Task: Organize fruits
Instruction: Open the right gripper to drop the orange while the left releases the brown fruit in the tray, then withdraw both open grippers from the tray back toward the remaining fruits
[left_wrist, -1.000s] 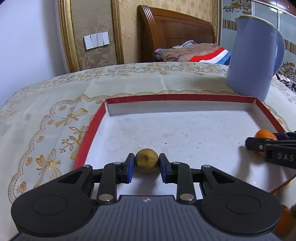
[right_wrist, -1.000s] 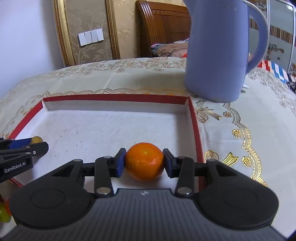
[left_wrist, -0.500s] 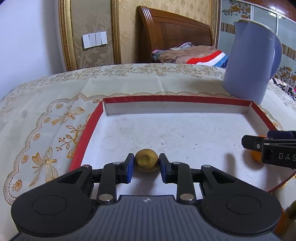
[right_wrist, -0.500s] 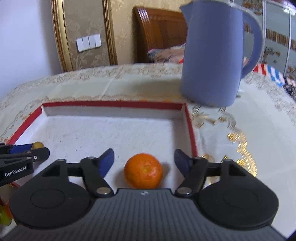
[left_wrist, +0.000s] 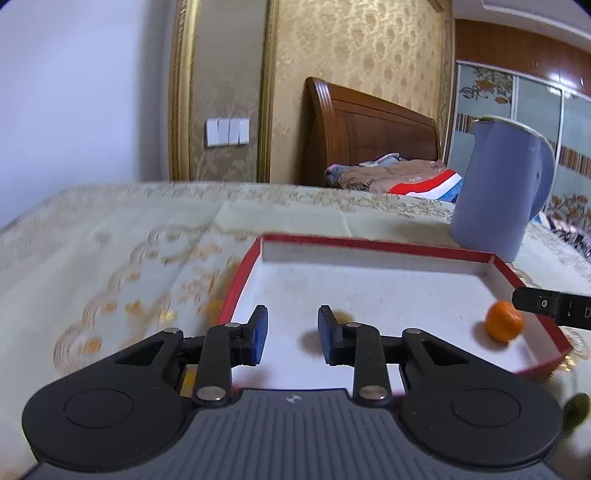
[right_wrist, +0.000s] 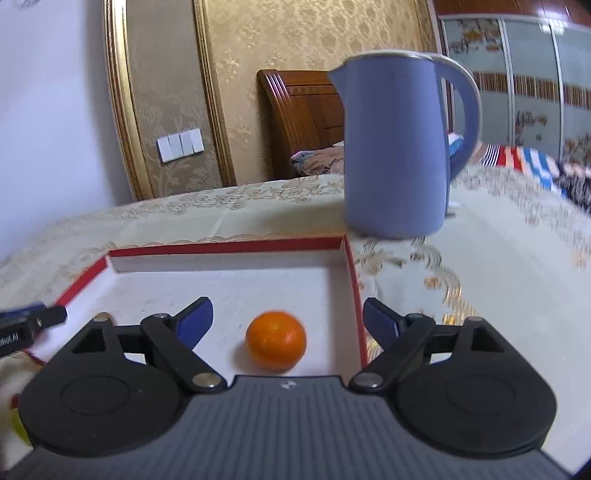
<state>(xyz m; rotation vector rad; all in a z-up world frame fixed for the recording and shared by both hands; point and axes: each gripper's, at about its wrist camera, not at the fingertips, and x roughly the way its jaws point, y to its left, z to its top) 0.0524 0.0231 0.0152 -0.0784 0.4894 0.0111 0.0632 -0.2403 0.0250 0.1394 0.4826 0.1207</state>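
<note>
Bedroom table under a patterned cloth carries a red-edged tray (right_wrist: 352, 273); right gripper (right_wrist: 288, 319) stands wide open, the orange (right_wrist: 276, 340) resting free between its jaws, apparently placed. Left gripper (left_wrist: 289, 334) is part-open, empty above the tray floor

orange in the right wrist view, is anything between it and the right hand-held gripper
Nothing visible. The orange sits on the white floor of the red tray, in the open gap ahead of the right hand-held gripper, whose jaws stand wide apart and clear of it. The kettle stands beyond the tray.
</note>
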